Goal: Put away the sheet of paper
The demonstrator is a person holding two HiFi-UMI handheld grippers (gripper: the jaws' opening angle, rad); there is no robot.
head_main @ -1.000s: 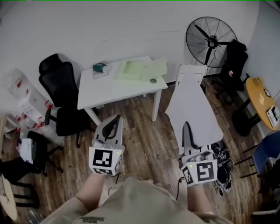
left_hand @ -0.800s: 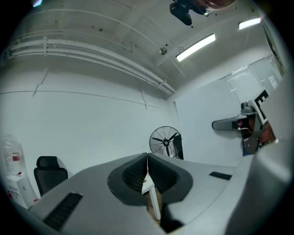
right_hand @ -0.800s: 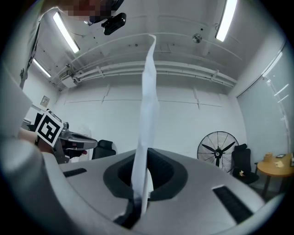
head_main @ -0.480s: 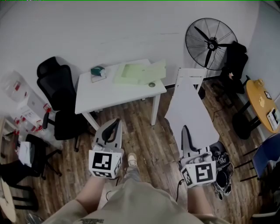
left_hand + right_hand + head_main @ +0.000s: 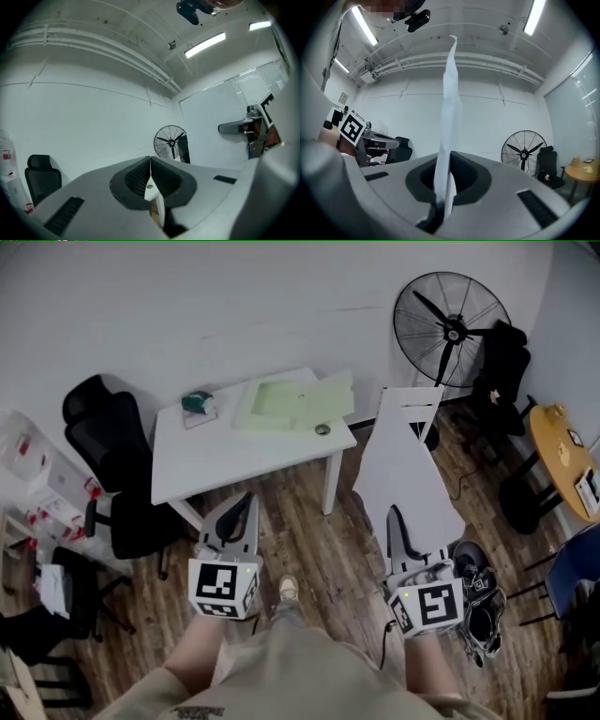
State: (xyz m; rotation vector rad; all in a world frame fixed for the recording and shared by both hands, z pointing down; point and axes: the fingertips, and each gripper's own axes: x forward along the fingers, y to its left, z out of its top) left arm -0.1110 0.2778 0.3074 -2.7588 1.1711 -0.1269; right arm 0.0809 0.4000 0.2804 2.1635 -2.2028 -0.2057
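"So, how many tongs were in play?"

"Two. The right tongs (image 5: 397,514) were clamped on the sheet (image 5: 410,470), pinching its near edge. The left tongs (image 5: 246,500) were closed too, the two jaws meeting in a thin line, and I saw nothing between them."

"One sheet only?"

"One white sheet. It reached forward from the right tongs, out over the wood floor (image 5: 319,540), off to the right of the bench (image 5: 225,454) and not resting on it. In the right gripper view it stood edge-on, rising straight up from between the jaws."

"What was on the bench?"

"Three things that I could count: a pale green pile (image 5: 295,401) at the far side, one small teal item (image 5: 197,402) near the far left corner, and one tiny round item (image 5: 322,429) just in front of the green pile. I couldn't tell how many green pieces made up the pile."

"Anything else around?"

"One big fan (image 5: 452,326) against the far wall, right of the bench, and two black chairs (image 5: 105,432) on the left."

"And both tongs?"

"Side by side, low in the head view, well short of the bench."
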